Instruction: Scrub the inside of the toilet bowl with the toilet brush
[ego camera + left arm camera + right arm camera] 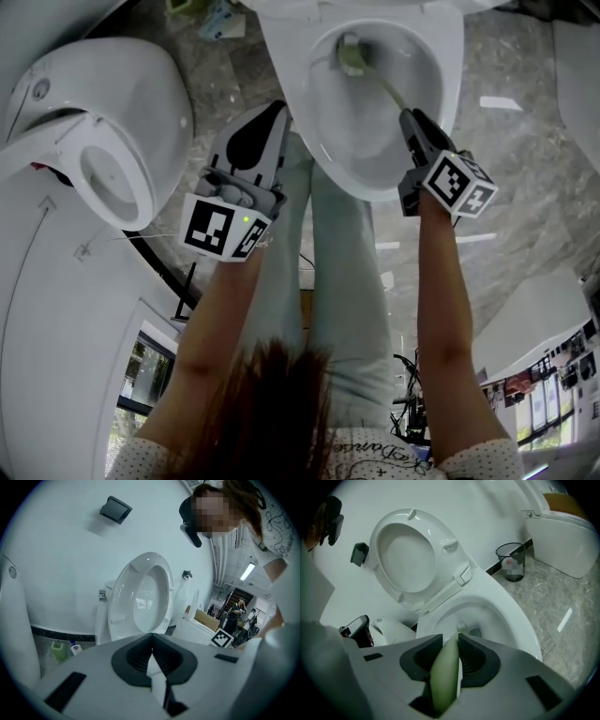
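With the right gripper (411, 120) fingers (477, 660) clenched on the green toilet brush (352, 54) handle and its head deep in the toilet bowl (448, 66), press firm circles all round inside, keeping the left gripper (277, 108), closed on nothing, clear.

Looking steeply down from head height onto the toilet bowl (367, 150), riding close on the right gripper (458, 641) down into that same bowl, and from the left gripper (151, 641) roughly level toward a raised toilet seat (117, 606) at the far wall.
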`<state>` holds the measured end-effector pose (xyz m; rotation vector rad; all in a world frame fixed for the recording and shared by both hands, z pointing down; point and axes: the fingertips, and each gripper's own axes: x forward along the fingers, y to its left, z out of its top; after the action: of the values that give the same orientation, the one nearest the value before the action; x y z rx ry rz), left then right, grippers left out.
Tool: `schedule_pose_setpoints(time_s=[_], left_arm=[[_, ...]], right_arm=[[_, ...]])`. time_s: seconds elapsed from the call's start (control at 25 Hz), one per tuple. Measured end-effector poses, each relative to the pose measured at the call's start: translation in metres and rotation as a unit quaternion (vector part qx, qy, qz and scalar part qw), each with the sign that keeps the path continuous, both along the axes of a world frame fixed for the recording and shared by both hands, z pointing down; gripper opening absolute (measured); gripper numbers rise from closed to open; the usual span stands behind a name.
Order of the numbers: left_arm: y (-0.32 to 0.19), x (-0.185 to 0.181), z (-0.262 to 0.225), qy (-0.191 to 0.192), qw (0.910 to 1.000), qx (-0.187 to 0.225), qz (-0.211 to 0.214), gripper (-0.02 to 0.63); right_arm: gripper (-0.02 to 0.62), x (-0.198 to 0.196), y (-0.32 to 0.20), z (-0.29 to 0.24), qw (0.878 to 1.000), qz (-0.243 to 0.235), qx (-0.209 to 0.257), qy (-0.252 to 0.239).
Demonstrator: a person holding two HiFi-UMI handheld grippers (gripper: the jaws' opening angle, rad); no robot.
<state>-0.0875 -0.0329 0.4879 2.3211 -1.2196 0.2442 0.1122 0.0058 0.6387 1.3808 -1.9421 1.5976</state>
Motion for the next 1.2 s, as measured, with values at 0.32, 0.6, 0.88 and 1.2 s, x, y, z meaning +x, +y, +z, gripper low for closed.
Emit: schedule_pose_setpoints(time_s=[0.32, 0.6, 0.88, 1.2], left_arm=[[-0.002, 0.001, -0.002, -0.002, 1.0, -0.001, 0.005, 0.002], [-0.005, 0.0, -0.003, -0.005, 0.9999, 0.0, 0.01, 0.002], [-0.004, 0.001, -0.003, -0.006, 0.9999, -0.001, 0.013, 0.003], [-0.002, 0.006, -0.001, -0.003, 0.9999, -0.002, 0.014, 0.003]], right_arm=[[0.115, 0.0, 0.015, -0.001, 0.999, -0.042, -0.01, 0.001], [0.114, 0.004, 0.022, 0.0, 0.995, -0.094, -0.015, 0.017], [0.114, 0.008, 0.035, 0.001, 0.989, -0.139, -0.016, 0.047], [0.115, 0.011, 0.042, 0.003, 0.982, -0.177, -0.016, 0.069]])
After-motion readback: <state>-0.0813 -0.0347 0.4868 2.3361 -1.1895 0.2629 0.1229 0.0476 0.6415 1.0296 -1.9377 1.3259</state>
